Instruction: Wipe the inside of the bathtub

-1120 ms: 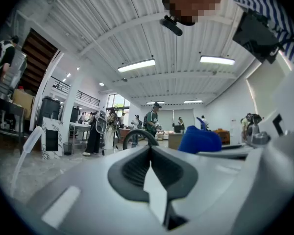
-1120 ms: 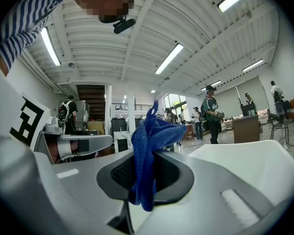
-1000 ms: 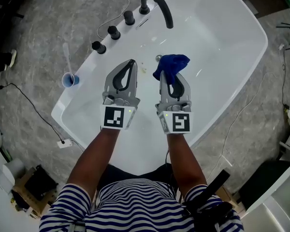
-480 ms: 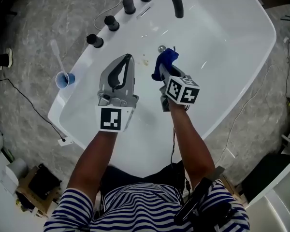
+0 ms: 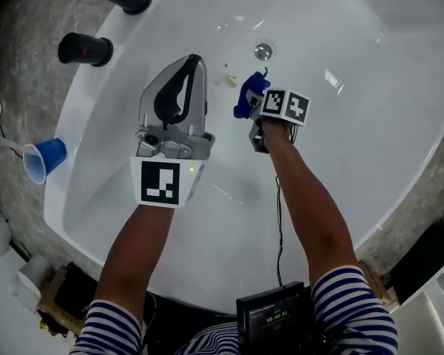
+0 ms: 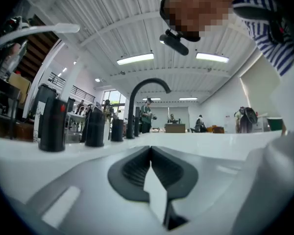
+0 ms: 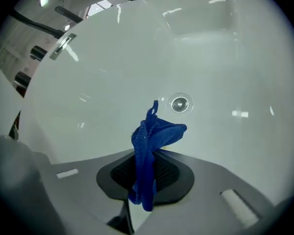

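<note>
A white bathtub (image 5: pixel 370 87) fills the head view, its round metal drain (image 5: pixel 263 51) near the top. My right gripper (image 5: pixel 253 103) reaches down inside the tub, shut on a blue cloth (image 5: pixel 249 97) that bunches out past its tips. In the right gripper view the blue cloth (image 7: pixel 149 146) hangs pinched between the jaws, just short of the drain (image 7: pixel 180 104). My left gripper (image 5: pixel 185 69) is held over the tub's left side, jaws shut with nothing in them. The left gripper (image 6: pixel 150 153) faces the rim and the black faucet (image 6: pixel 139 102).
Two black knobs (image 5: pixel 85 48) stand on the tub's left rim. A blue cup (image 5: pixel 46 159) with a white stick in it sits on that rim too. A small yellowish speck (image 5: pixel 229 81) lies on the tub floor near the drain. Grey stone floor surrounds the tub.
The view has closed in on the tub. My right gripper has dropped lower into the tub with the cloth, towards the drain. The left gripper keeps its place over the left side.
</note>
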